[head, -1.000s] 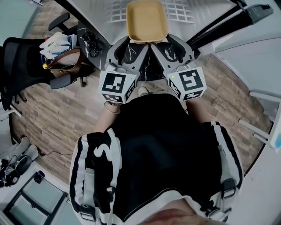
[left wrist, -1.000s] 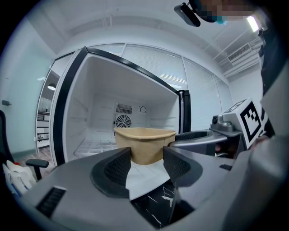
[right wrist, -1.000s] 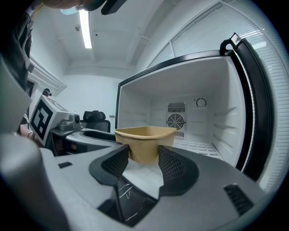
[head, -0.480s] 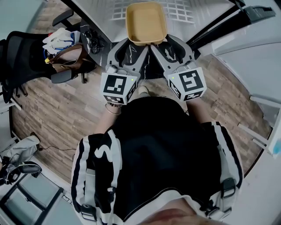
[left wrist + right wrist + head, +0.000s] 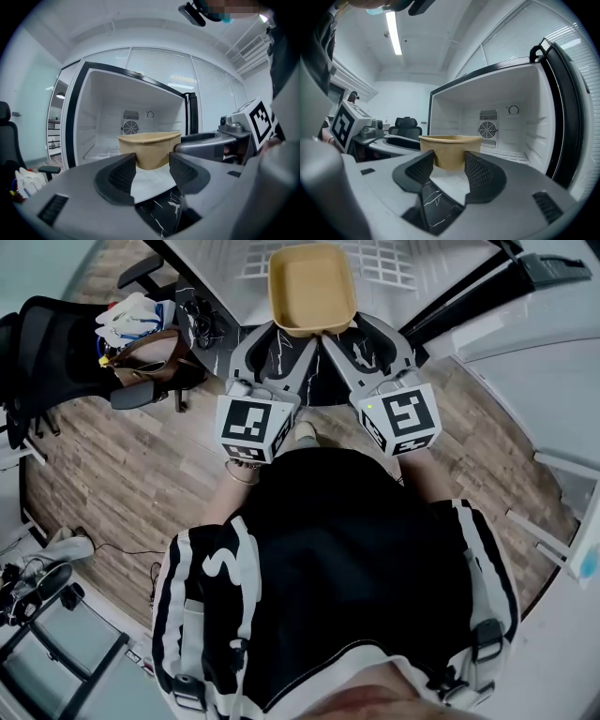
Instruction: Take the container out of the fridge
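Note:
A tan, empty, open-topped container (image 5: 312, 287) hangs in the air in front of the open white fridge (image 5: 105, 129). In the head view my left gripper (image 5: 286, 332) grips its near left corner and my right gripper (image 5: 339, 332) its near right corner. The left gripper view shows the container (image 5: 150, 143) between the left gripper (image 5: 152, 161) jaws, with the fridge interior and its fan grille behind. In the right gripper view the container (image 5: 450, 143) sits between the right gripper (image 5: 449, 161) jaws, before the fridge (image 5: 511, 136). The jaws hide the container's lower edge.
A black office chair (image 5: 47, 352) and a brown bag (image 5: 145, 357) with white items stand on the wood floor at the left. The fridge's white shelf (image 5: 384, 263) lies under the container. Dark door frames (image 5: 469, 292) run at the right. Loose gear (image 5: 37, 577) lies lower left.
The chair, bag and floor items have shifted slightly in the head view, so the view has turned a little. The container stays held the same way in both grippers.

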### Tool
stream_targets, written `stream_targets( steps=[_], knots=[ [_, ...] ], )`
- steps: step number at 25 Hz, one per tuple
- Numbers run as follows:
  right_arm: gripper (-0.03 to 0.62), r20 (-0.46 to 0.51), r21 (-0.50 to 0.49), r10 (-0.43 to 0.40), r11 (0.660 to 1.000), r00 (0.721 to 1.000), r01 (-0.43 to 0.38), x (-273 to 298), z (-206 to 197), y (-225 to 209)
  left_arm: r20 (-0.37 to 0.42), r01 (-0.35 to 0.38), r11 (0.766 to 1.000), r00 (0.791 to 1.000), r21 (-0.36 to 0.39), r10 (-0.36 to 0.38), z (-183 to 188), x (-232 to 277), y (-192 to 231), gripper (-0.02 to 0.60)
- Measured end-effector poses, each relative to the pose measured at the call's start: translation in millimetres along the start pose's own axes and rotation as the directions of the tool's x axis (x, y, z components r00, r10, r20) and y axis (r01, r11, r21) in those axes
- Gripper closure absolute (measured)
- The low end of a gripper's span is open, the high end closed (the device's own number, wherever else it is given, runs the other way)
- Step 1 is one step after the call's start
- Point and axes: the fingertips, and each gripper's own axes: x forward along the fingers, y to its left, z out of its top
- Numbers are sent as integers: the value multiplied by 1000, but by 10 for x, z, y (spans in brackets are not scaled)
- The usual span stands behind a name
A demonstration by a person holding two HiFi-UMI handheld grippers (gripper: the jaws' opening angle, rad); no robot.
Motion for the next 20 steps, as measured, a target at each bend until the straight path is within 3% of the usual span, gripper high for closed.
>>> stream_targets(
  steps=[20],
  knots=[
    [378,20,-11,33,999,999,-33,-296,3,2,16,-40,999,999,27,40,45,-108,-299,354]
  ],
)
